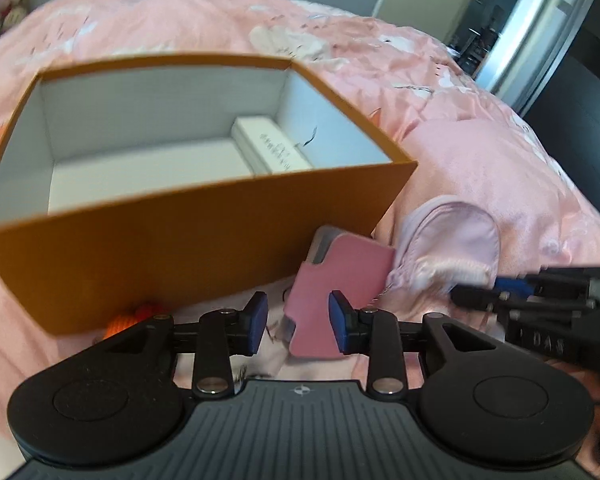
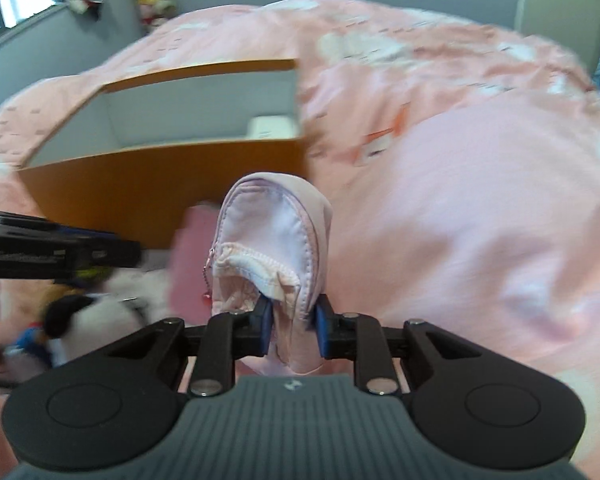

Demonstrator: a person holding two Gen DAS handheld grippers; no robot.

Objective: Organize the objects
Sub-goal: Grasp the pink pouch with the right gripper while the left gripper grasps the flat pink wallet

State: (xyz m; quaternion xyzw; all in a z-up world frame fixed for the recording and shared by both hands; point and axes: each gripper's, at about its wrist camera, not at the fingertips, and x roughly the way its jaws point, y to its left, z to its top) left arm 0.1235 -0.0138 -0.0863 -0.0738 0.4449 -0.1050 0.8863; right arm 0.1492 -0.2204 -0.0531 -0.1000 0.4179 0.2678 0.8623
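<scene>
objects are being gathered on a pink bedspread [image 1: 380, 60] around an orange box [image 1: 204, 240] with a white interior, which is sitting open on the bed. inside the box, a white carton [image 1: 272, 144] is lying against its right wall. just right of the box's near corner, a pink phone case [image 1: 332, 280] is being straddled by the left gripper [image 1: 298, 322]; its jaws are being kept partly open, the right pad [image 1: 342, 320] is touching the case's edge and the left pad is standing clear, so the case is not being clamped. right of the case, a pale pink zipped pouch [image 2: 276, 232] is being pinched at its near end by the right gripper [image 2: 292, 326], whose jaws are being held nearly closed on the fabric. an orange knitted item [image 1: 130, 316] is partly hidden under the box's near left edge. a black and white plush toy [image 2: 88, 320] is lying blurred at the near left of the right wrist view.
</scene>
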